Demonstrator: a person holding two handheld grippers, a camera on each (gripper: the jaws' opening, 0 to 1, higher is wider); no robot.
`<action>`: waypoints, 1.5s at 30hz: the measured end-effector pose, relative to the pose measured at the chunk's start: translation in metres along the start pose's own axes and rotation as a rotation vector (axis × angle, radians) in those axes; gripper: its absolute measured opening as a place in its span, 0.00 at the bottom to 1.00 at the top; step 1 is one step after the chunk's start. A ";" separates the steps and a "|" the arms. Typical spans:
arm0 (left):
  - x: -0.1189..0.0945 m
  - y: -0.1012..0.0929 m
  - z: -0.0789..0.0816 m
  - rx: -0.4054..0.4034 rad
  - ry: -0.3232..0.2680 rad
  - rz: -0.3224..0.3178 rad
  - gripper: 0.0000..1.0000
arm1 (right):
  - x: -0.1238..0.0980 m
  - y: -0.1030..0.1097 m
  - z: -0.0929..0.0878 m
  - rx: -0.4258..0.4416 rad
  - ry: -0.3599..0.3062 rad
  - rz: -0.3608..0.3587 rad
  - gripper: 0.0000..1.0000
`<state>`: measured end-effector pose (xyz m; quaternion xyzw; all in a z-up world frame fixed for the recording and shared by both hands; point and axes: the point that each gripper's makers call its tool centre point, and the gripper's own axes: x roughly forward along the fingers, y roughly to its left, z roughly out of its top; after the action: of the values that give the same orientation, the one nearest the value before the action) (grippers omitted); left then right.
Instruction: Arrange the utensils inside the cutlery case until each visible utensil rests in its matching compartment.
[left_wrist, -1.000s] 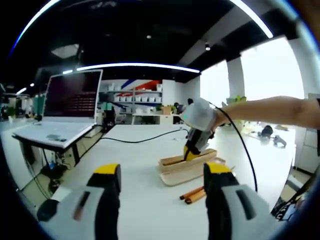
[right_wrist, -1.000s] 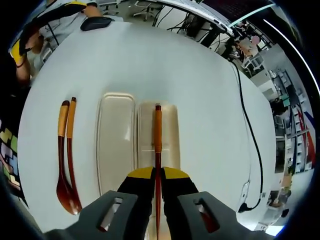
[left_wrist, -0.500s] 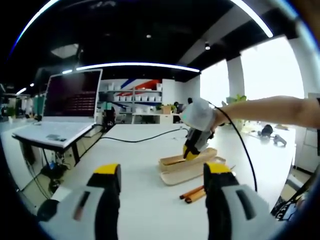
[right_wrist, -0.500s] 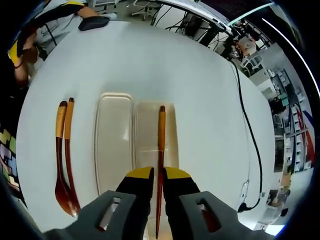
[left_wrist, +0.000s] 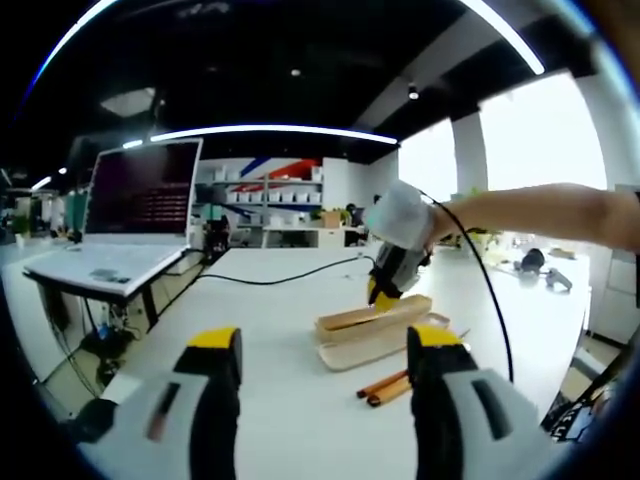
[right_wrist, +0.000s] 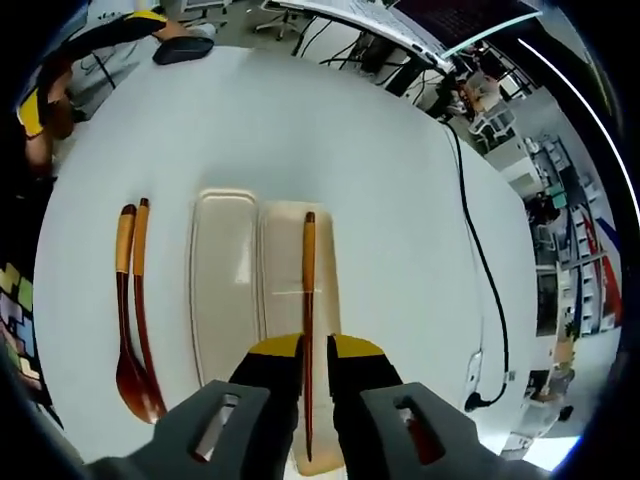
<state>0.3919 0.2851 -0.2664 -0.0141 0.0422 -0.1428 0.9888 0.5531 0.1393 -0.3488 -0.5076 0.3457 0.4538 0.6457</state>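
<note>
Right hand-held gripper (right_wrist: 305, 358): yellow-tipped jaws nearly together with one reddish-brown wooden utensil handle (right_wrist: 308, 300) running between them. Couldn't tell whether the jaws actually pinched it. The handle lay lengthwise over the right one of two pale beige oblong cutlery case halves (right_wrist: 325, 300), its far tip near the half's far end. Second half (right_wrist: 222, 290) sat just beside it on the left, edges touching or nearly so.

Two more reddish-brown wooden utensils with orange handles (right_wrist: 128, 300) lay side by side on the white worktop (right_wrist: 350, 140), left of the case halves, outside them. One looked like a spoon; the other's head I couldn't make out. Count: 3 utensils, 2 case halves.

Left hand-held gripper (left_wrist: 325, 375): jaws spread wide, nothing between them, hovering over the worktop's near edge. In its view the right gripper was at the case, held on an outstretched arm (left_wrist: 540, 215); the two loose utensils lay in front of the case.

One open laptop (left_wrist: 125, 225) at the worktop's far left, one black cable (right_wrist: 480, 260) trailing across the top.
</note>
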 end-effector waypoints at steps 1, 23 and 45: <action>0.000 -0.001 -0.001 0.000 0.002 -0.002 0.70 | -0.004 -0.005 0.003 -0.012 -0.006 -0.001 0.08; -0.003 0.005 0.001 -0.003 0.003 0.007 0.70 | -0.060 0.011 0.019 -0.007 0.004 -0.001 0.15; -0.002 -0.003 0.001 -0.011 0.003 -0.026 0.70 | -0.041 0.104 0.009 -0.071 0.079 0.268 0.18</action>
<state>0.3895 0.2826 -0.2654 -0.0201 0.0444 -0.1553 0.9867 0.4415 0.1455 -0.3445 -0.4970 0.4192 0.5277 0.5466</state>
